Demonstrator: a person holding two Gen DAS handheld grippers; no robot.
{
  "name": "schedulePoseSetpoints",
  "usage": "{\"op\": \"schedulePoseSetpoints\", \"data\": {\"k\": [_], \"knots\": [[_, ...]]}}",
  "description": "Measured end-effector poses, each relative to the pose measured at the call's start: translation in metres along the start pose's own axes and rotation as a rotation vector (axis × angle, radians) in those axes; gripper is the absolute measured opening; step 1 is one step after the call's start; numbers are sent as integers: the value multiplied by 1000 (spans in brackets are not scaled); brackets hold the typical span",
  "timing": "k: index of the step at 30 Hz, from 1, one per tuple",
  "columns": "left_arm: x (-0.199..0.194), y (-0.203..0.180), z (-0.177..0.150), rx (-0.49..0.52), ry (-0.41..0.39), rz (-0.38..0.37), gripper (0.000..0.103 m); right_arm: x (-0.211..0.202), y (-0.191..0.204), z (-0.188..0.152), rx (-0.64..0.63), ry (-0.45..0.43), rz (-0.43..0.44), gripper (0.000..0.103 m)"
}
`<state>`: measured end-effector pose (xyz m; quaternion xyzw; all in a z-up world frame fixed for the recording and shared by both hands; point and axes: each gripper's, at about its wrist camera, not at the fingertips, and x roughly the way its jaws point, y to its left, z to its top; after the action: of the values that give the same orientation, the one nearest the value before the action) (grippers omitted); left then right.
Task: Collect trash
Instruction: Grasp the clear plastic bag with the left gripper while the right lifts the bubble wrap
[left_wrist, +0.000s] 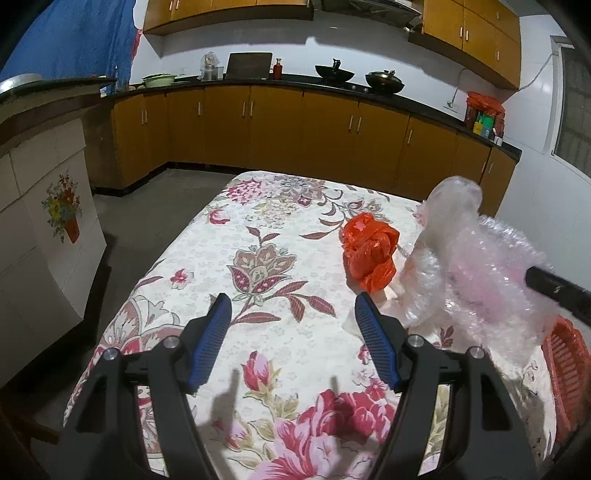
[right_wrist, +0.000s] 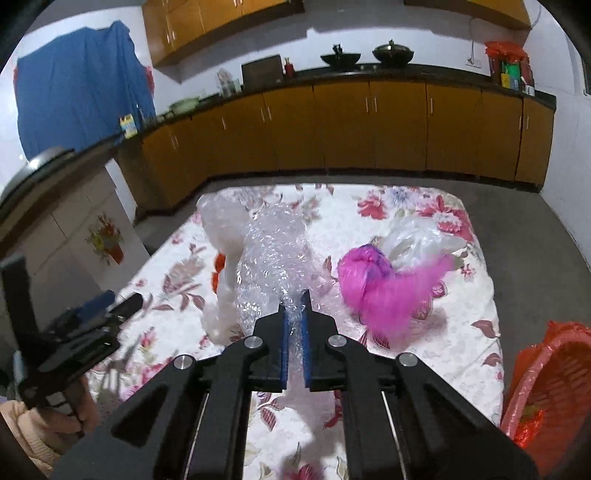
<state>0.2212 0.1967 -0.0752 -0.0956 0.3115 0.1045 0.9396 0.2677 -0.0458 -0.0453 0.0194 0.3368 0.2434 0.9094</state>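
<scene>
The right gripper (right_wrist: 294, 295) is closed on a sheet of bubble wrap (right_wrist: 273, 258), the blue pads pinching a bunched edge while the rest hangs crumpled over the floral tablecloth (right_wrist: 424, 332); the left wrist view shows the sheet lifted clear of the cloth. The left gripper (left_wrist: 293, 301) stands open and empty above the cloth. The red basket (right_wrist: 550, 384), lined with a red bag, sits at the table's right edge and is judged the likely receptacle. To do the step well, the sheet should be carried high enough that its trailing folds clear the pink bag (right_wrist: 384, 291), the clear bag (right_wrist: 413, 236) and the red bag (left_wrist: 369, 251), then released well inside the rim. How much film is caught cannot be judged. The basket is cut off by the frame edge; its contents are indistinct. A pale item behind the wrap cannot be identified.
</scene>
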Motion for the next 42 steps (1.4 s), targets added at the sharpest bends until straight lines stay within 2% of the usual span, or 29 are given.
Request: {"op": "schedulePoseSetpoints", "data": {"k": [4, 9, 16, 20, 24, 29, 35, 37, 42], "knots": [[-2, -8, 1, 11, -2, -16, 69, -18, -2, 2, 8, -37, -9, 6], [-4, -17, 1, 24, -3, -39, 69, -34, -11, -7, -14, -41, -96, 5], [-6, -37, -2, 51, 7, -91, 68, -71, -45, -21, 71, -81, -149, 5], [-2, -63, -4, 75, 24, -132, 69, -91, -55, -21, 101, -130, -160, 5], [9, -92, -5, 98, 49, -158, 68, -108, -62, -21, 118, -174, -170, 5], [33, -128, -7, 148, 85, -144, 68, -123, -74, -25, 147, -194, -199, 5], [65, -153, -13, 162, 176, -132, 68, -135, -96, -32, 199, -201, -233, 5], [73, -157, -17, 174, 195, -125, 64, -136, -101, -34, 210, -199, -243, 5], [92, -160, -31, 164, 283, -139, 36, -136, -111, -40, 232, -195, -248, 5]]}}
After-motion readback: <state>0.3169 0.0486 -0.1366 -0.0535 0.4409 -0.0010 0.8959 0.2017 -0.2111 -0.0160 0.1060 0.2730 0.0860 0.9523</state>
